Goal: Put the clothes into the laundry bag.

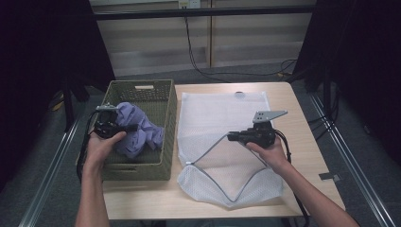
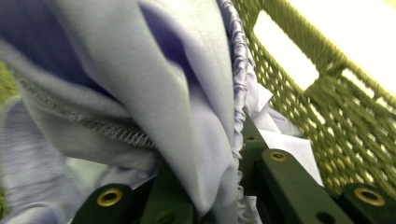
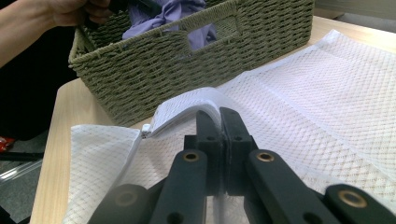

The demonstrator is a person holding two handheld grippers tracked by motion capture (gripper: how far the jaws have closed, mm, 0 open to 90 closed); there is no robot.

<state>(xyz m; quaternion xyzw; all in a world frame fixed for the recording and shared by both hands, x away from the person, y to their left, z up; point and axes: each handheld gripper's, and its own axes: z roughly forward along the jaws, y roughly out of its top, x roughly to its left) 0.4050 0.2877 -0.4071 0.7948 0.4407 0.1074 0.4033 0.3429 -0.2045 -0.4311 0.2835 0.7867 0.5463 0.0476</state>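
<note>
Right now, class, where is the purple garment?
The purple garment is in the woven basket at the table's left in the high view, pinched by the left gripper.

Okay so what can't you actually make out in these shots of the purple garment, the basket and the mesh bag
- Left gripper tips: in the left gripper view the purple garment covers them.
- Garment type: bunched in the woven basket in the high view; edges cut off in the left gripper view.
- Basket floor: hidden by the garment.
- Mesh bag interior: in the right gripper view, the right gripper lifts only the zipper edge.
</note>
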